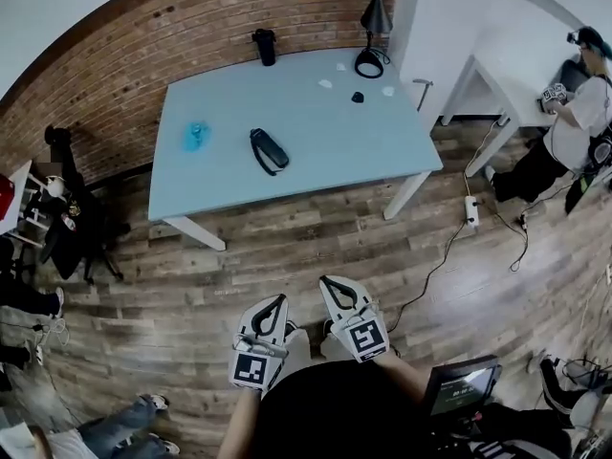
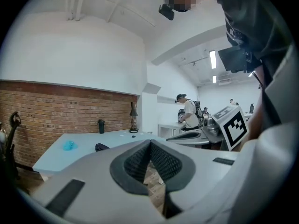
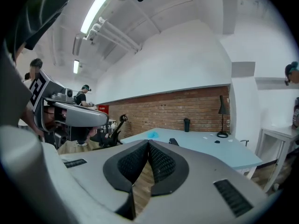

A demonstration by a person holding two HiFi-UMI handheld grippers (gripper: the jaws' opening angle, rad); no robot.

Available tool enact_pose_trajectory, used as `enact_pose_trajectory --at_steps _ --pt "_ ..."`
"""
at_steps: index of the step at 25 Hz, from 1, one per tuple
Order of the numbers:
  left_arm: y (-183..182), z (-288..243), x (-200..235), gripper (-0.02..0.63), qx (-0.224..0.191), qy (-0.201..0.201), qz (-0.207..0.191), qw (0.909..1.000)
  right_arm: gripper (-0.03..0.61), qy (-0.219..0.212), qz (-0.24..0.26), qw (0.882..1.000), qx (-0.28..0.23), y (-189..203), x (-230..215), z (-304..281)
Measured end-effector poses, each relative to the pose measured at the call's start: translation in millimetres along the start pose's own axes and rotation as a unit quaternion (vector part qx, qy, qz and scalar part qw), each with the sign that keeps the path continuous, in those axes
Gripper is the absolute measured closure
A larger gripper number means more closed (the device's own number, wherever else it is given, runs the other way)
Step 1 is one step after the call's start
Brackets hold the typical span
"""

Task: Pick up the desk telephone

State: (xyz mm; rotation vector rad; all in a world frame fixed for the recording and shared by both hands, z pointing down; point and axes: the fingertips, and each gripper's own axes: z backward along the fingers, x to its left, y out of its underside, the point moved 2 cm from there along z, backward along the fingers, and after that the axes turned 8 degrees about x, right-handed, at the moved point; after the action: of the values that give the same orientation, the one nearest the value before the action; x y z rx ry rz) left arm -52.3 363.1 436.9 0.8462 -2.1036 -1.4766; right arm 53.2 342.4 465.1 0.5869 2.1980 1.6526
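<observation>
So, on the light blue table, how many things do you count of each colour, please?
Black: 4 (telephone, bottle, lamp, small black piece)
Blue: 1 (blue object)
White: 3 (white scraps)
Total: 8

Open wooden floor [image 1: 316, 242] runs to the blue table [image 1: 373, 146] at twelve o'clock; bare tabletop rings the desk telephone [image 1: 269, 151], while a lamp [image 1: 371, 60] and dark bottle [image 1: 265, 46] line the far edge.

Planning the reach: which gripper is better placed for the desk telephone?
Left, marginally: left gripper lines up with the desk telephone; right gripper sits further aside. Both shut, far from the table.
</observation>
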Motion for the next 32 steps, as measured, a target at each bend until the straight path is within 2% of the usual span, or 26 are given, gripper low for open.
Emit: enact_pose_trajectory --at_steps 4,8,23,32 --pt "3.9 0.1 22.3 0.589 -0.005 0.006 -0.004 1.0 0.551 0.016 0.019 1.0 -0.005 -12.4 -0.1 -11.9" --pt "2.2 2.5 44.6 0.589 -0.008 0.008 0.001 0.9999 0.551 0.029 0.017 0.999 0.003 -21.1 4.6 -20.5" --pt "24.7 34.2 126.7 0.589 -0.025 0.001 0.021 0.9995 0.551 0.031 0.06 0.997 0.022 -41.1 56.1 -74.6" --pt "30.5 17.4 154.7 0.589 -0.029 -0.029 0.037 0.9985 0.551 0.022 0.054 0.998 0.034 -38.9 38.8 -109.8"
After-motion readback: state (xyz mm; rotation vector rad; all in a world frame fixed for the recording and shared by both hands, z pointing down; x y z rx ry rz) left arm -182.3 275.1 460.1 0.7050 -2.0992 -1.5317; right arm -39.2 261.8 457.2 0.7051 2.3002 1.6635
